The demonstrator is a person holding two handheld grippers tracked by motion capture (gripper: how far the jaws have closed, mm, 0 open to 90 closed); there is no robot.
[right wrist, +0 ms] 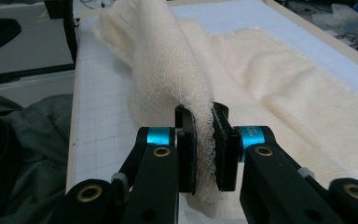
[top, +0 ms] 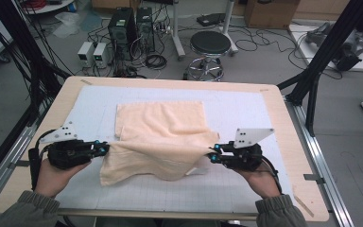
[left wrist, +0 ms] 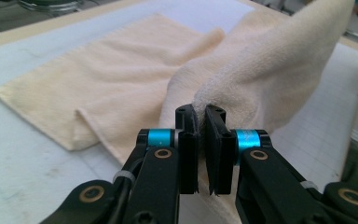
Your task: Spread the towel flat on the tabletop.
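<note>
At lower left our left tongs (top: 105,149) pinch one near corner of the cream towel (top: 160,125), which lies mid-frame on the tabletop (top: 274,118), while at lower right our right tongs (top: 211,156) clamp the other, lifting that edge, likely to fold it.

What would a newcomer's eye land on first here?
A cream towel stretched mid-table on the gridded mat, its near edge lifted off the surface. The left gripper and right gripper each pinch one end of that edge, with the cloth sagging between them.
</note>
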